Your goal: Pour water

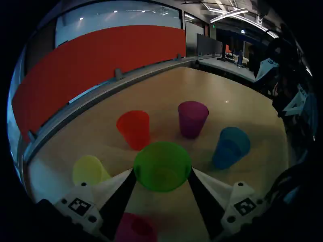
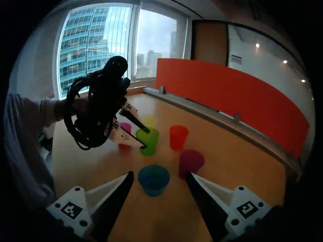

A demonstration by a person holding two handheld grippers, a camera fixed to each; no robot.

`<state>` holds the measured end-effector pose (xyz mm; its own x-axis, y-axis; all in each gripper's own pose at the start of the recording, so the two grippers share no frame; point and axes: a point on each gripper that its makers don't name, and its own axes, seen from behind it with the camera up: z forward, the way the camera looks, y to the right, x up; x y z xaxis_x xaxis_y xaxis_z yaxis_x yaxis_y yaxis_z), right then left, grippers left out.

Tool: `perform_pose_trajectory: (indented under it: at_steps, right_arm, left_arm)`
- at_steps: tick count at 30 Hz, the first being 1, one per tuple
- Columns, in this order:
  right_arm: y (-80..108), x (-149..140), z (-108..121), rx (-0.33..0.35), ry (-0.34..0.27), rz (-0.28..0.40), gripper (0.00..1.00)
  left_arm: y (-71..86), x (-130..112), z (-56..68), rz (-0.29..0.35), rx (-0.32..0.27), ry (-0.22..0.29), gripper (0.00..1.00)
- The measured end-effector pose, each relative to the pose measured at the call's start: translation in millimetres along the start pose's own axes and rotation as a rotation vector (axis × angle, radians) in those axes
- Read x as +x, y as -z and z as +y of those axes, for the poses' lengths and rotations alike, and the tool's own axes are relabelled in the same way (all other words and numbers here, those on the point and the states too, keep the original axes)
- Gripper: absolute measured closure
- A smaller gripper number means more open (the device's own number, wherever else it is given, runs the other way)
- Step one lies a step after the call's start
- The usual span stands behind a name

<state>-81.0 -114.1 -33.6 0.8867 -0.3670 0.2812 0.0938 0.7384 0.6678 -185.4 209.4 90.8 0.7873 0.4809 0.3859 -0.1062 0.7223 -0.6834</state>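
Note:
My left gripper [image 1: 161, 172] is shut on a green cup [image 1: 162, 165], one finger on each side of it near the rim. In the right gripper view that same left gripper [image 2: 145, 138] holds the green cup [image 2: 148, 142] low over the table; I cannot tell whether the cup's base touches the wood. My right gripper [image 2: 157, 176] is open. A blue cup [image 2: 154, 180] stands upright on the table between and just ahead of its fingers, untouched. No water is visible in either cup.
On the wooden table [image 1: 242, 109] stand an orange cup [image 1: 134, 129], a purple cup [image 1: 192, 119], a yellow cup [image 1: 89, 170] and a pink cup [image 1: 135, 228]. A red partition [image 1: 101, 60] runs along the far edge. A person's sleeve [image 2: 24, 153] is at the left.

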Motion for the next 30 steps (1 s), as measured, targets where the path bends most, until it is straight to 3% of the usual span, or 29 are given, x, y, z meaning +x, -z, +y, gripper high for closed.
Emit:
perform_pose_trajectory:
  at_steps: [12,30]
  right_arm:
    - [2.4,9,-4,-0.004,0.008,0.017,0.0]
    - [6.4,19,-10,-0.008,0.018,0.034,0.01]
  left_arm:
    - [41.4,39,-3.5,0.14,0.052,-0.024,0.13]
    - [85.3,71,-16.8,0.28,0.092,0.035,0.13]
